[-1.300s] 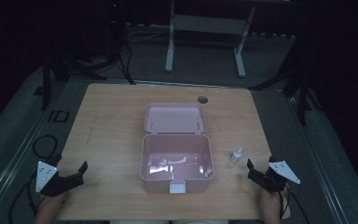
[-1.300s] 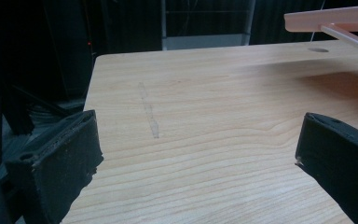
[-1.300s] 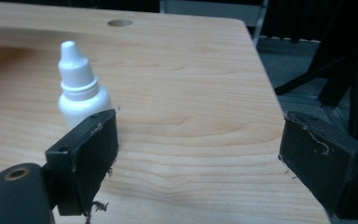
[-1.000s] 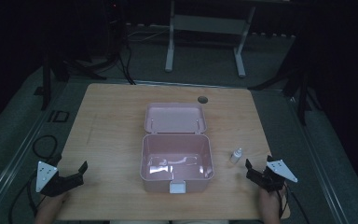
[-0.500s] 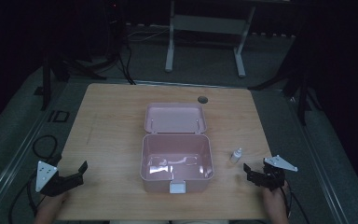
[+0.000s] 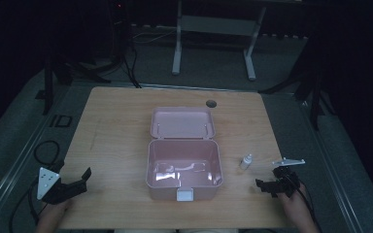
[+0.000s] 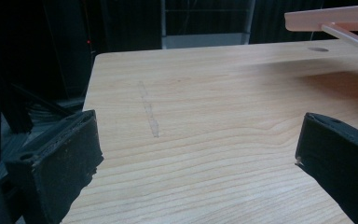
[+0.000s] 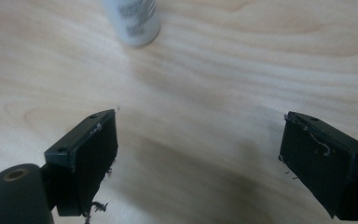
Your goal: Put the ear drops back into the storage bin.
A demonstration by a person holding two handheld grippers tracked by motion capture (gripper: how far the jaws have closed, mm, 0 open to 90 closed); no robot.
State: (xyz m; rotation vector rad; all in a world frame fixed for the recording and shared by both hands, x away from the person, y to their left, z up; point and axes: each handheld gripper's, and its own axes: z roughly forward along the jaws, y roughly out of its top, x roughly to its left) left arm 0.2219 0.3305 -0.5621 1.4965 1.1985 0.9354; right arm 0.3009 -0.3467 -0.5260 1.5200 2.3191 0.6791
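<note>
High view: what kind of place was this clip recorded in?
Probably a lab or studio set up for recording, not a home. A bare wooden table stands in a dark room, cables and metal stands sit on the floor behind it, and a pink box lies open in the middle.

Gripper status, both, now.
Left gripper: open, empty, jaws wide over bare table.
Right gripper: open, empty, jaws wide, with the small bottle ahead of them and untouched.
</note>
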